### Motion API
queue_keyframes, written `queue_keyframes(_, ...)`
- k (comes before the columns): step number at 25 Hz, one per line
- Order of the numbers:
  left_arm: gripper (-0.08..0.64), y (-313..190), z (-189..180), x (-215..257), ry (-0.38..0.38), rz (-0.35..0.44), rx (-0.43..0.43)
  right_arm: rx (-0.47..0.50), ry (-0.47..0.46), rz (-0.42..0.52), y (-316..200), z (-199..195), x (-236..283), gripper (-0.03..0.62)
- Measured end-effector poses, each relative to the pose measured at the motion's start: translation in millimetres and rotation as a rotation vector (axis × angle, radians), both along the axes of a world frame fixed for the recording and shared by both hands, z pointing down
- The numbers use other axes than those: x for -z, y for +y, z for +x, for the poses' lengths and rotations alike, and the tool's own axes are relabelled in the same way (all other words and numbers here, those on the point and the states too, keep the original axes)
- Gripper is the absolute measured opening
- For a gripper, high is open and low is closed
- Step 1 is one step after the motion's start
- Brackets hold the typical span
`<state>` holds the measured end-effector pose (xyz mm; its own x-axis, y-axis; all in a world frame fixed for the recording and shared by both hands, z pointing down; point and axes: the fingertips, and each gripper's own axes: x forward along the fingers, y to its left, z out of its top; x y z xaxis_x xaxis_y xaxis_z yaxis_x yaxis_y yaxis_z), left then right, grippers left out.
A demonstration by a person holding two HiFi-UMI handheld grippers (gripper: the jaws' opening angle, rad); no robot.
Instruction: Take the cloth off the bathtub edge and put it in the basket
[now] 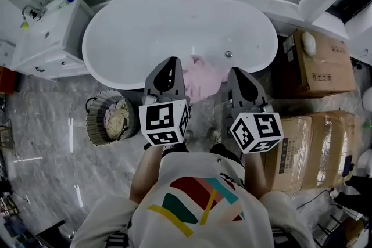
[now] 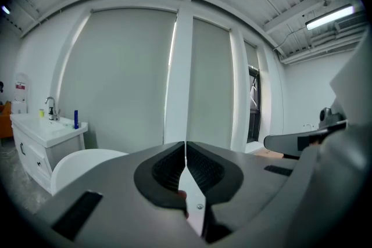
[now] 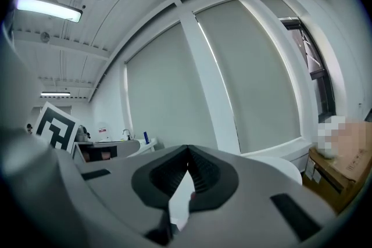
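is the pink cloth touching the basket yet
Apart. The head view shows the pink cloth at the bathtub edge, the basket on the floor well left.

Fig.: floor (image 1: 46,171) lying open left of basket (image 1: 90,119), which is sitting just beside tub (image 1: 133,38); vanity (image 1: 43,43) crowding far left, 2 cardboard boxes (image 1: 322,67) walling off right.

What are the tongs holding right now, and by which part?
Nothing: the left tongs and right tongs are both shut and empty; the pink cloth lies draped on the bathtub edge.
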<state>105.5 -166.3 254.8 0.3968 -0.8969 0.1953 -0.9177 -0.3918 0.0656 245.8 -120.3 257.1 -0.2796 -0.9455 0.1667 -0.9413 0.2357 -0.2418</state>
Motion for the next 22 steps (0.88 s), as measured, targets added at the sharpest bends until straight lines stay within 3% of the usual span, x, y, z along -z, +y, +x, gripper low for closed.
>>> queue_keyframes(6,0.025,-31.4,-9.6,-23.5,-0.029,-0.003,0.038,0.047,0.041,0.002,-40.3,3.0,-19.8,0.011)
queue_keyframes(10,0.025,-51.7,-22.2,-71.9,-0.038,-0.062,0.07,0.111,0.054,-0.008,-69.7,-1.7,-53.5,0.012)
queue_keyframes(16,0.026,-78.0,-29.2,-140.8,-0.041,-0.042,0.094,0.162,0.068,-0.049,-104.1,-2.1,-122.4,0.012)
queue_keyframes(22,0.026,-81.5,-37.6,-222.1,0.008,-0.122,0.152,0.197,0.076,-0.114,-112.3,-9.6,-194.9,0.012)
